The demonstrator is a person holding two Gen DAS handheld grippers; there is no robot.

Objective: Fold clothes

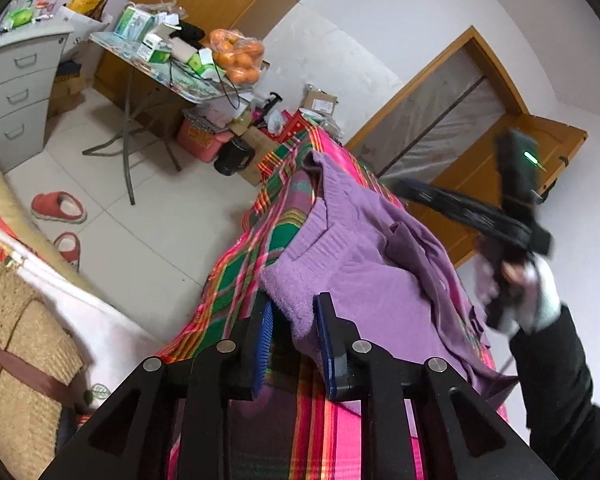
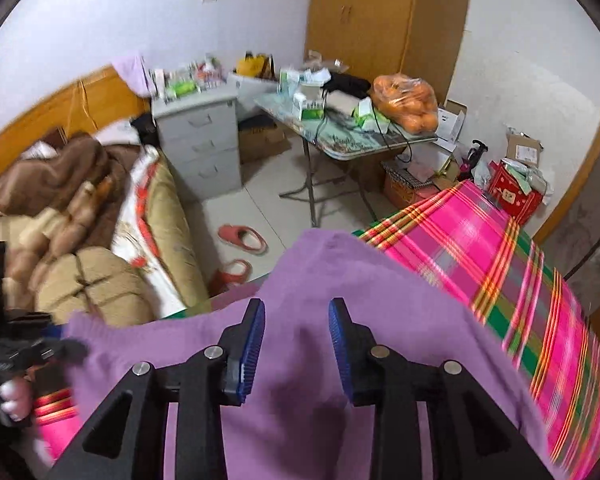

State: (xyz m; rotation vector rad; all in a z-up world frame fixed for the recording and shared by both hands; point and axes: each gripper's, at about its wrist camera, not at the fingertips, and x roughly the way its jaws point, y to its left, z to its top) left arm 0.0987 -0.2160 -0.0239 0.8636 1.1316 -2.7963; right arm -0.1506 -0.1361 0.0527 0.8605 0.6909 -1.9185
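**Purple sweater spread on a striped cloth**

Purple knit fills the lower middle of both views: the sweater [image 1: 364, 280] lies on a pink, green and orange striped cloth [image 1: 236, 276], partly bunched, with one ribbed edge up toward the middle of the left wrist frame.

At the bottom of that frame the left gripper [image 1: 294, 320] has its blue pads slightly apart. A thick fold of the sweater's edge sits between them, touching the right pad; the left pad stands clear of it, so nothing is pinched.

In the right wrist view the right gripper [image 2: 296, 320] hangs above the sweater [image 2: 380, 300] with its jaws spread wide and nothing between them.

Behind, upper middle, a folding table [image 2: 352, 146] carries boxes and a bag of oranges [image 2: 406, 100]; red slippers [image 2: 242, 238] lie on the tiled floor.
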